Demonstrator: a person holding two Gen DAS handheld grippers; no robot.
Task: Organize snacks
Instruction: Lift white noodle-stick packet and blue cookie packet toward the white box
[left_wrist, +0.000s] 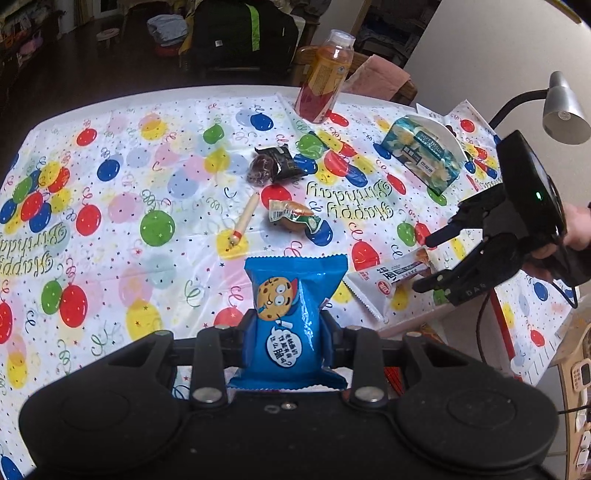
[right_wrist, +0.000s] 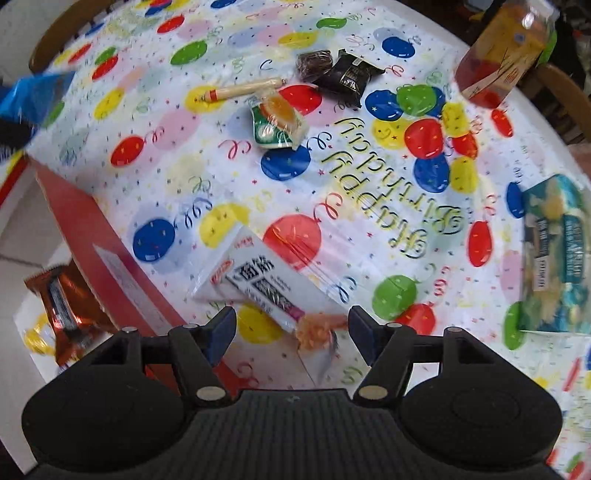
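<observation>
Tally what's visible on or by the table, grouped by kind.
Wrapped snacks: 7 – blue cookie pack, white packet, green-orange one, black one, dark round one, sausage stick, orange packet
Bottles: 1
Tissue packs: 1
Total: 9

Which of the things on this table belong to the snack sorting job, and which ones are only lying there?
Belong to the job:
blue cookie packet, held in the left claw
white snack packet, under the open right claw
black wrapped cake
green and orange packet
sausage stick

Only lying there:
drink bottle
tissue pack
desk lamp
</observation>
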